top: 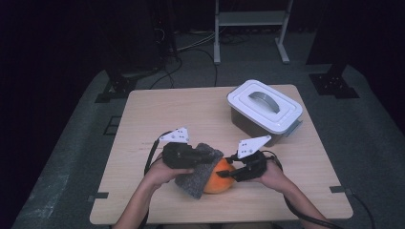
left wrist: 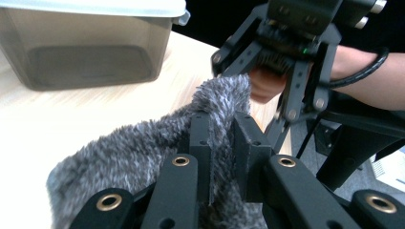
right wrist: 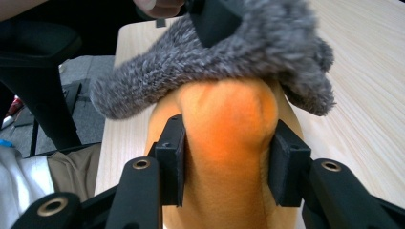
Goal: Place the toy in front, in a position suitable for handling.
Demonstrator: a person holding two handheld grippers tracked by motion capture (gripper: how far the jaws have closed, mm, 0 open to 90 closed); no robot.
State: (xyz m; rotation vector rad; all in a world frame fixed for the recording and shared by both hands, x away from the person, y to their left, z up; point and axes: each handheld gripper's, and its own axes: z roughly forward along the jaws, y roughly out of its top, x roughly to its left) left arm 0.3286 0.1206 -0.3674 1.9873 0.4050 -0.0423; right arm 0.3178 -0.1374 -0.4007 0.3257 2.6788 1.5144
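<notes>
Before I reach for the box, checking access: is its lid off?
No, the white lid sits closed on the box.

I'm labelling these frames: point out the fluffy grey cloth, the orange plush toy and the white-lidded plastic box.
fluffy grey cloth (top: 197, 177), high view, its lower half.
orange plush toy (right wrist: 227, 121), right gripper view, bulge between the jaws.
white-lidded plastic box (top: 282, 112), high view, lid's right side.

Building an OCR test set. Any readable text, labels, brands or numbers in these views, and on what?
No readable text in any view.
White-lidded box: lid and walls plain, no label.
Grey furry cloth and orange soft object: no tag or print visible.
Grey plates on the left tongs and right tongs: only small holes, no markings.
Table: faint marks near the left tongs, too small to read.
</notes>
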